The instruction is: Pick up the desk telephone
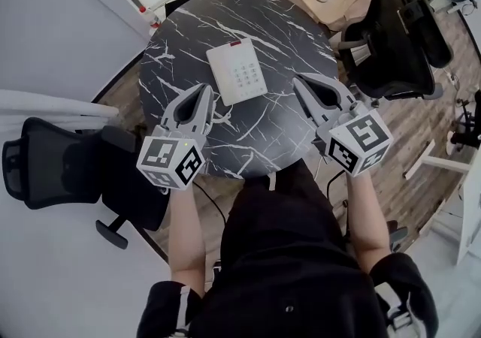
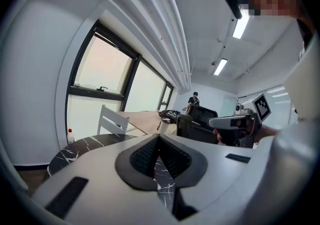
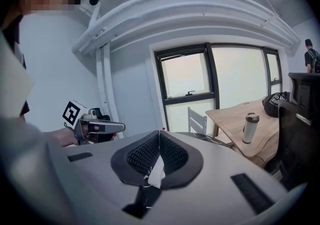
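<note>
White desk telephone [image 1: 237, 71] lengthwise away from person, red end far; left tongs [image 1: 204, 90], right tongs [image 1: 300, 79] clenched empty.

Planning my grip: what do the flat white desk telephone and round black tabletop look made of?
Flat white desk telephone: likely matte plastic, even white, moulded keys. Round black tabletop: marble or marble-look laminate; white veins, slight sheen.

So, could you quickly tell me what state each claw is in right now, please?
Left claw: closed, holding nothing.
Right claw: closed, holding nothing.
</note>
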Demonstrator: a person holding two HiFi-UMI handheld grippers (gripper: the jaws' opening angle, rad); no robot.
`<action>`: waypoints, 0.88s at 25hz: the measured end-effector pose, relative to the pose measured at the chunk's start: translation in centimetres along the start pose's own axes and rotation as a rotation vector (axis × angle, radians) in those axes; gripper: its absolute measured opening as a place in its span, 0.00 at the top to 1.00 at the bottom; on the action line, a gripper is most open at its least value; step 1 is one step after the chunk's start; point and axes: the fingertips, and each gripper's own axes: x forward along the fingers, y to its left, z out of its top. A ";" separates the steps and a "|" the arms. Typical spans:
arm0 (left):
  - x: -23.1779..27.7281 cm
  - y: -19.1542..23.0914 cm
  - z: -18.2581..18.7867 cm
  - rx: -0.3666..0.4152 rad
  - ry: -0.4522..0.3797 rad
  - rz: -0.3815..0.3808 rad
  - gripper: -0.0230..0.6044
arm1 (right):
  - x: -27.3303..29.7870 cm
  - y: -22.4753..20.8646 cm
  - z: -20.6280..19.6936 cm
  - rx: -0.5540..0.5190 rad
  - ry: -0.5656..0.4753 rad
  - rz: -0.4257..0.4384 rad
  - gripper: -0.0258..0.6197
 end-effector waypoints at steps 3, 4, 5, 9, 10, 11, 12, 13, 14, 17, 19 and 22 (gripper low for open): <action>0.3 0.5 -1.7 -0.020 0.031 0.010 0.94 | 1.2 -0.5 -1.9 0.014 0.035 -0.001 0.91; 0.5 0.7 -2.2 -0.028 0.041 0.014 0.94 | 1.6 -0.7 -2.5 0.015 0.049 -0.002 0.91; 0.6 1.0 -2.6 -0.039 0.048 0.017 0.94 | 2.0 -1.0 -3.2 0.016 0.064 -0.001 0.91; 1.1 2.1 -4.1 -0.085 0.073 0.036 0.94 | 3.6 -1.7 -5.3 0.028 0.114 0.010 0.91; 1.3 2.4 -4.5 -0.095 0.080 0.043 0.94 | 4.0 -1.9 -5.7 0.031 0.123 0.012 0.91; 1.5 2.7 -5.0 -0.107 0.088 0.050 0.94 | 4.4 -2.1 -6.1 0.033 0.132 0.015 0.91; 1.8 3.0 -5.4 -0.119 0.095 0.058 0.94 | 4.9 -2.3 -6.5 0.036 0.143 0.018 0.91; 2.0 3.3 -5.9 -0.131 0.103 0.066 0.94 | 5.3 -2.5 -7.0 0.039 0.154 0.022 0.91; 2.3 3.6 -6.3 -0.142 0.111 0.072 0.94 | 5.7 -2.7 -7.4 0.042 0.166 0.026 0.91; 3.1 4.6 -7.8 -0.168 0.141 0.097 0.94 | 7.0 -3.4 -8.7 0.045 0.205 0.031 0.91; 3.7 5.3 -9.2 -0.165 0.175 0.126 0.94 | 7.9 -4.0 -9.6 0.045 0.230 0.028 0.91; 4.6 6.2 -11.3 -0.177 0.224 0.149 0.94 | 9.0 -4.6 -10.8 0.055 0.258 0.035 0.91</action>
